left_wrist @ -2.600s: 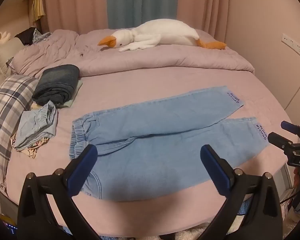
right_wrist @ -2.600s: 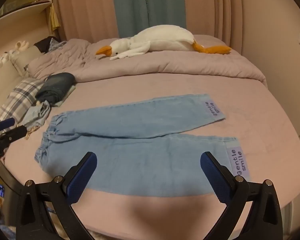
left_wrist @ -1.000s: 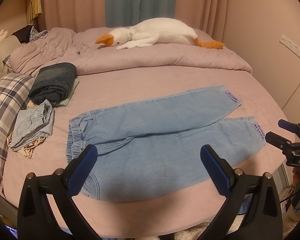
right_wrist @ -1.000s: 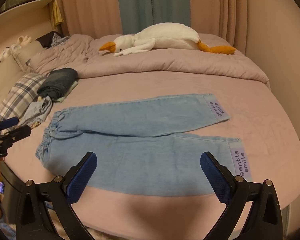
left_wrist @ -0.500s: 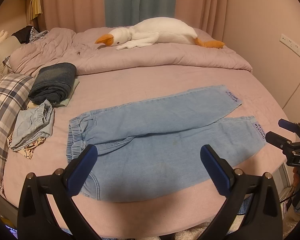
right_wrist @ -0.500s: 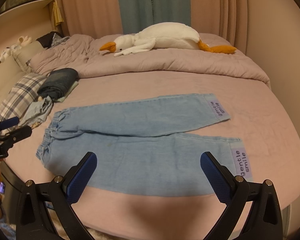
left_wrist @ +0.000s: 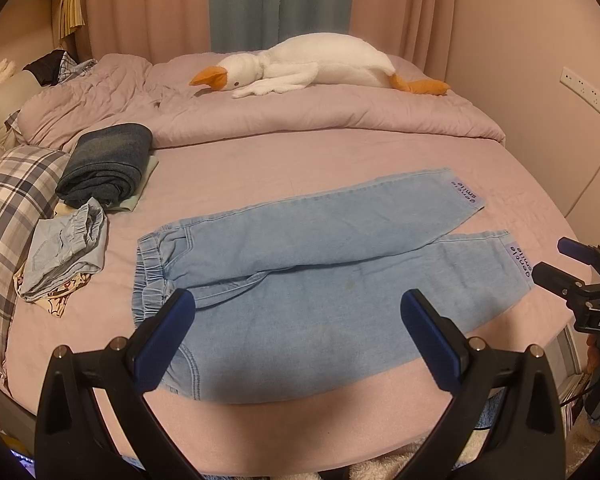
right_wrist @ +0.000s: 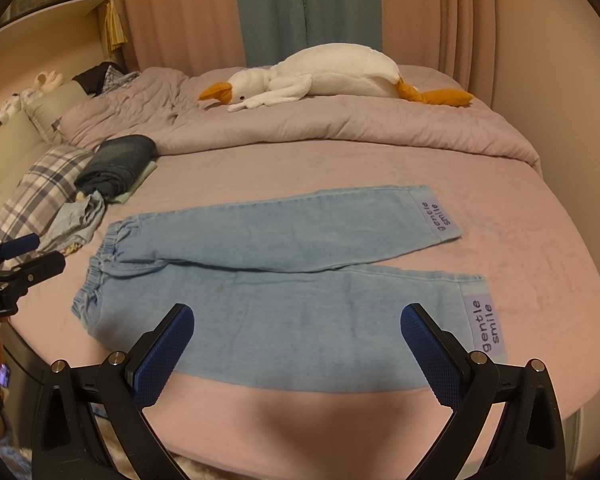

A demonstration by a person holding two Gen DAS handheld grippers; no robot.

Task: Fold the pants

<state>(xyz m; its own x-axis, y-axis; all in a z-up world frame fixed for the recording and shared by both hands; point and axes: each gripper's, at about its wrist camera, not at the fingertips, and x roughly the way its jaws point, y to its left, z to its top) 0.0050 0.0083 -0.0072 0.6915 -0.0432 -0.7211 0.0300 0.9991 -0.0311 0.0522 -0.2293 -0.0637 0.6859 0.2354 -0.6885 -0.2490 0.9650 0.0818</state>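
Note:
Light blue denim pants (left_wrist: 300, 272) (right_wrist: 284, 280) lie flat on the pink bed sheet, elastic waistband to the left, both legs spread toward the right with purple "gentle smile" cuff labels (right_wrist: 485, 327). My left gripper (left_wrist: 298, 322) hovers open above the near edge of the pants, around the seat and near leg. My right gripper (right_wrist: 297, 334) is open too, above the near leg. Neither holds anything. Each gripper also shows at the edge of the other's view: the right gripper (left_wrist: 568, 264) by the near cuff, the left gripper (right_wrist: 30, 254) by the waistband.
A folded dark denim garment (left_wrist: 106, 164) and a crumpled light blue garment (left_wrist: 62, 248) lie at the left by a plaid pillow (left_wrist: 12, 208). A white plush goose (left_wrist: 308, 66) rests on the bunched duvet (left_wrist: 340, 120) at the back. The bed's front edge (right_wrist: 340, 432) is close below me.
Both views have shifted only slightly; the pants lie as before and both grippers have stayed open.

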